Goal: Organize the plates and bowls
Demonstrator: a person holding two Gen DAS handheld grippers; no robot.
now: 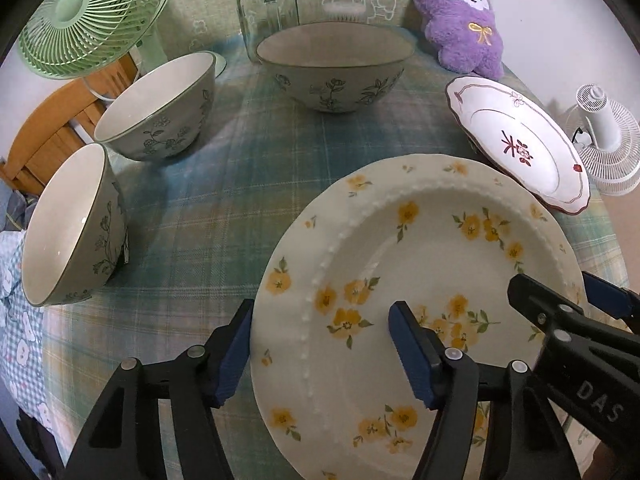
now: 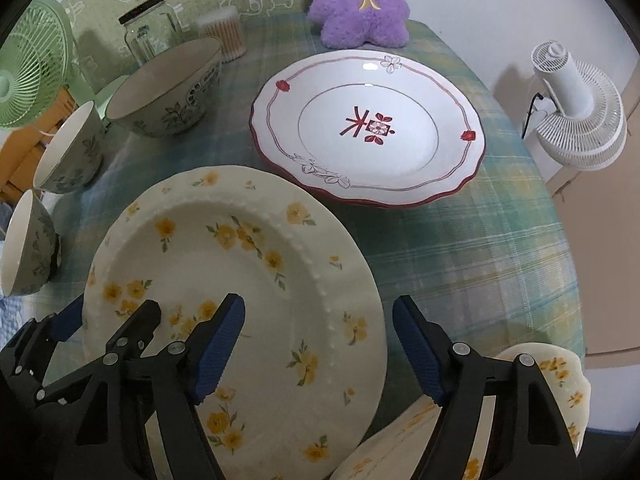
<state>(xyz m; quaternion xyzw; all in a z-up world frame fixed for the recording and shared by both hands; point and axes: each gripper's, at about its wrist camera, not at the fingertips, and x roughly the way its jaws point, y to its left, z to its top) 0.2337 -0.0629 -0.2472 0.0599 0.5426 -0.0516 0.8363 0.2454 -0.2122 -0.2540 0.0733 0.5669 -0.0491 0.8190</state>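
A cream plate with yellow flowers (image 1: 420, 280) (image 2: 240, 280) sits near the table's front. My left gripper (image 1: 320, 348) is open and straddles its left rim. My right gripper (image 2: 318, 352) is open and straddles its right rim; it also shows in the left wrist view (image 1: 560, 300). A white plate with red trim (image 1: 520, 144) (image 2: 368, 128) lies behind. A large floral bowl (image 1: 334, 68) (image 2: 168, 92) and two smaller floral bowls (image 1: 160, 108) (image 1: 72, 224) stand at the left. Another yellow-flowered dish (image 2: 560, 392) lies under my right gripper.
A glass jar (image 1: 266, 8), a purple plush toy (image 1: 460, 20), a green fan (image 1: 88, 12) and a white fan (image 1: 604, 140) ring the back and sides of the plaid tablecloth (image 1: 224, 184). A cotton swab box (image 2: 224, 32) stands by the jar.
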